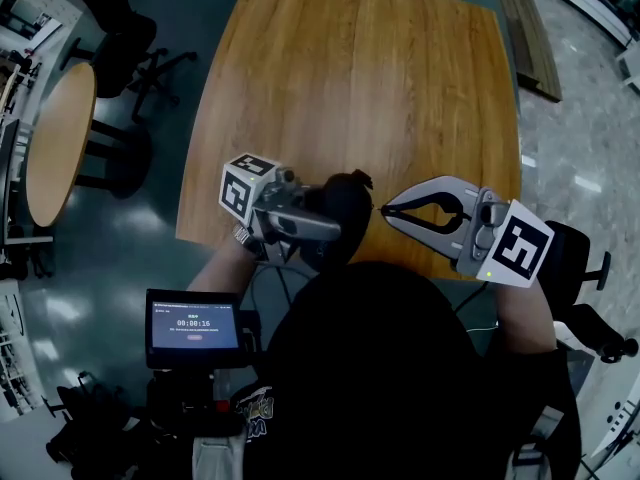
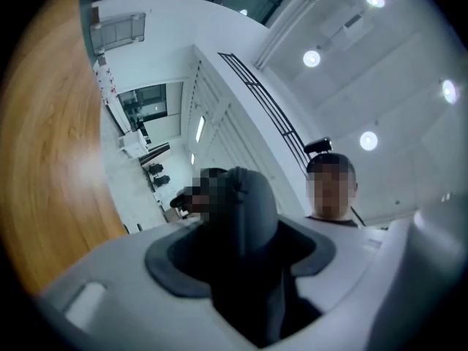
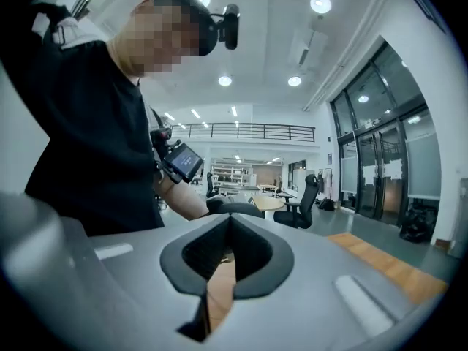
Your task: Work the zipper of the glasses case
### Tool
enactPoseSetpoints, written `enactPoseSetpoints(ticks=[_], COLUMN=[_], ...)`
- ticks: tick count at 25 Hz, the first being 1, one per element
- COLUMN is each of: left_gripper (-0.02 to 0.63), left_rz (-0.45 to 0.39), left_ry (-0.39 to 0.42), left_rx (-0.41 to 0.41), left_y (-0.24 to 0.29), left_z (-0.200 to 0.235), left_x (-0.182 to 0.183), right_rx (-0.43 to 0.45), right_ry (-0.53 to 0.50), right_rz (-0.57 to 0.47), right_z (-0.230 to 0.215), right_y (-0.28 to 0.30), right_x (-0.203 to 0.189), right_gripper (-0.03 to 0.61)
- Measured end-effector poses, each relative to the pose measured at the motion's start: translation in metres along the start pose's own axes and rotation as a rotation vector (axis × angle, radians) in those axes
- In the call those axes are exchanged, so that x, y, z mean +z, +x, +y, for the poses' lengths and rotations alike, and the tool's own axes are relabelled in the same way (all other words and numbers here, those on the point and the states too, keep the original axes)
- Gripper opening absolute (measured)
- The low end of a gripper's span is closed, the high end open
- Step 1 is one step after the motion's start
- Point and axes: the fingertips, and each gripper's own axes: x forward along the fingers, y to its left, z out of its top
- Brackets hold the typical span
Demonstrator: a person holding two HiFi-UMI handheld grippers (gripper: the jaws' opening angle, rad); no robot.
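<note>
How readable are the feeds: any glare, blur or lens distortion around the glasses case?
Head view: even light and sharp, though the table edges bow from the wide lens and the glasses case is a dark, detail-less shape. Left gripper view: the case sits too close, soft and underexposed against bright ceiling lights. Right gripper view: heavy fisheye; near jaws soft, room behind clear.
</note>
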Motion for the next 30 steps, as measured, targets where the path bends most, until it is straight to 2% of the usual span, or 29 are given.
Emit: enactPoseSetpoints(ticks=[4, 8, 12, 15, 17, 19, 20, 23, 24, 28, 30], left_gripper=[0.264, 0.264, 0.265, 0.267, 0.267, 0.267, 0.265, 0.264, 0.264, 0.265, 0.264], left_rz=[-0.046, -0.138, -0.241, -0.303, -0.324, -0.303, -0.280, -0.203, -0.203, -0.284, -0.287], left_ry=[0.044, 0.083, 0.065, 0.071, 0.058, 0.031, 0.021, 0.005, -0.001, 0.017, 0.022], left_rx=[-0.018, -0.024, -0.094, -0.065, -0.087, -0.127, -0.117, -0.026, -0.017, -0.070, -0.095], left_y=[0.005, 0.008, 0.008, 0.006, 0.010, 0.016, 0.017, 0.017, 0.017, 0.019, 0.025], left_z=[-0.002, 0.000, -0.006, -0.003, -0.005, -0.010, -0.009, 0.004, 0.006, -0.001, -0.003], left_x=[0.007, 0.023, 0.039, 0.050, 0.053, 0.052, 0.050, 0.041, 0.040, 0.032, 0.021], right_rx=[0.019, 0.017, 0.004, -0.050, -0.054, -0.043, -0.051, -0.084, -0.086, -0.117, -0.142], right_ry=[-0.098, -0.230, -0.209, -0.280, -0.195, -0.063, -0.031, -0.009, -0.007, 0.027, 0.034], right_rz=[0.092, 0.168, 0.135, 0.156, 0.111, 0.047, 0.029, -0.024, -0.040, -0.108, -0.138], right_z=[0.008, 0.012, 0.017, 0.021, 0.019, 0.016, 0.011, -0.003, -0.004, -0.005, -0.007], right_y=[-0.005, -0.006, -0.007, -0.008, -0.017, -0.028, -0.033, -0.042, -0.042, -0.040, -0.043], right_x=[-0.003, -0.006, -0.004, -0.010, -0.008, -0.004, -0.002, 0.003, 0.004, 0.006, 0.008], right_gripper=[0.004, 0.009, 0.006, 0.011, 0.006, 0.003, 0.002, 0.003, 0.002, 0.003, 0.003])
